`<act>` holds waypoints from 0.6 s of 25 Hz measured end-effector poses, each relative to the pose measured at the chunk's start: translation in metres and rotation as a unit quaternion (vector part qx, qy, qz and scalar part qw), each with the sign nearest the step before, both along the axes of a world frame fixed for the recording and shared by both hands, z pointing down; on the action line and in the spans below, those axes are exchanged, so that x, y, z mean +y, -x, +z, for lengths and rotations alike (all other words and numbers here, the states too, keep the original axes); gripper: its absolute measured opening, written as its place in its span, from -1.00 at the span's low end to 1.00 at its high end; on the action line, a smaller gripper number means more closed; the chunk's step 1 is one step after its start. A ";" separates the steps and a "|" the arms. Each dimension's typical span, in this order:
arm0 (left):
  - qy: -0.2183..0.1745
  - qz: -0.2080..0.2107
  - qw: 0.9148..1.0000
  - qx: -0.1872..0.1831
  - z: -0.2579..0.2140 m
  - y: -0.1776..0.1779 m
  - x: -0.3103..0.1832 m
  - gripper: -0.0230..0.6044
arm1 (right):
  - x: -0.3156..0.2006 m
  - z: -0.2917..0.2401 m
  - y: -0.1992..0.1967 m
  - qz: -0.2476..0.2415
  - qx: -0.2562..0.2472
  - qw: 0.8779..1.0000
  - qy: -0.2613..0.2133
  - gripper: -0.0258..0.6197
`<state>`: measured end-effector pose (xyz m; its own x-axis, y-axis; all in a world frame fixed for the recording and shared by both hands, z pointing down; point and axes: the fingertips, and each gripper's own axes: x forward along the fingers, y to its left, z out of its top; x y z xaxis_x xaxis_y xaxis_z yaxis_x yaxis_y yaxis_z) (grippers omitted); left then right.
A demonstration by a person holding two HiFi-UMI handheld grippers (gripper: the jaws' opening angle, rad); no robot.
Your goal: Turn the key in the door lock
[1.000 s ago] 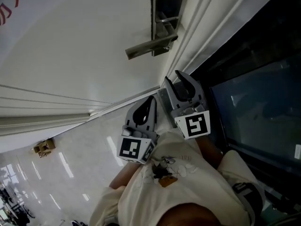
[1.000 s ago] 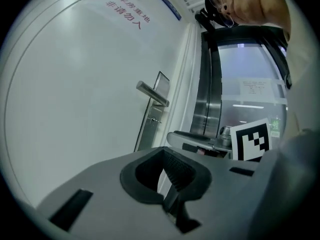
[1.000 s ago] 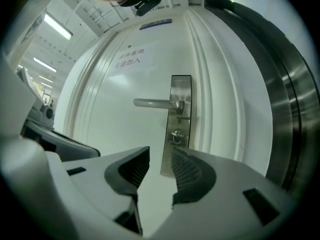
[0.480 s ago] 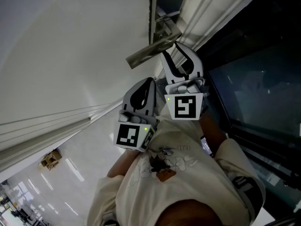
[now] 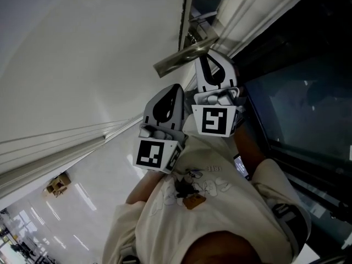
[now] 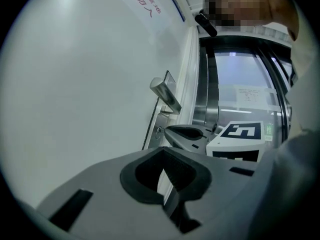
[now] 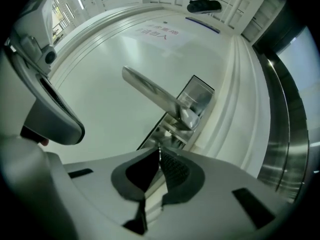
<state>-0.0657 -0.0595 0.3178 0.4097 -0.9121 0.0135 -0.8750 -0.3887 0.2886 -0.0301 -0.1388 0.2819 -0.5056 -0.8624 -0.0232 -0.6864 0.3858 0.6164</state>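
A metal lever handle (image 5: 184, 56) sticks out of a lock plate (image 7: 197, 96) on the white door (image 5: 82, 65). Just under the handle, my right gripper (image 5: 212, 58) points at the lock with its jaws closing. In the right gripper view its tips (image 7: 159, 153) pinch a thin bright sliver, the key (image 7: 159, 148), right in front of the plate. The left gripper view has the keyhole (image 6: 159, 132) at the tip of the right gripper (image 6: 169, 131). My left gripper (image 5: 176, 89) hangs beside and below the right one, shut and empty (image 6: 162, 170), clear of the door.
Right of the door run the white frame mouldings (image 5: 242, 10) and a dark glass panel (image 5: 297, 109). A red-lettered notice (image 7: 160, 33) is stuck higher on the door. Glossy floor (image 5: 82, 197) with a small box (image 5: 58, 181) lies below left.
Both grippers rose toward the handle. The right gripper rolled, reached the lock under the lever, and its jaws went from wide apart to closed. The left gripper followed beside it.
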 end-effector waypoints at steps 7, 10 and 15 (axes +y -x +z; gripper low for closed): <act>-0.005 -0.006 1.000 -0.002 -0.004 -0.004 -0.005 -0.91 | -0.002 0.002 -0.002 -0.018 -0.055 0.997 0.042 -0.87; -0.007 -0.006 1.000 -0.001 -0.006 -0.007 -0.006 -0.91 | -0.001 0.000 -0.004 -0.031 -0.094 0.993 0.068 -0.87; -0.007 -0.004 1.000 -0.005 -0.007 -0.010 -0.007 -0.91 | -0.004 -0.005 -0.007 -0.059 -0.196 0.970 0.132 -0.87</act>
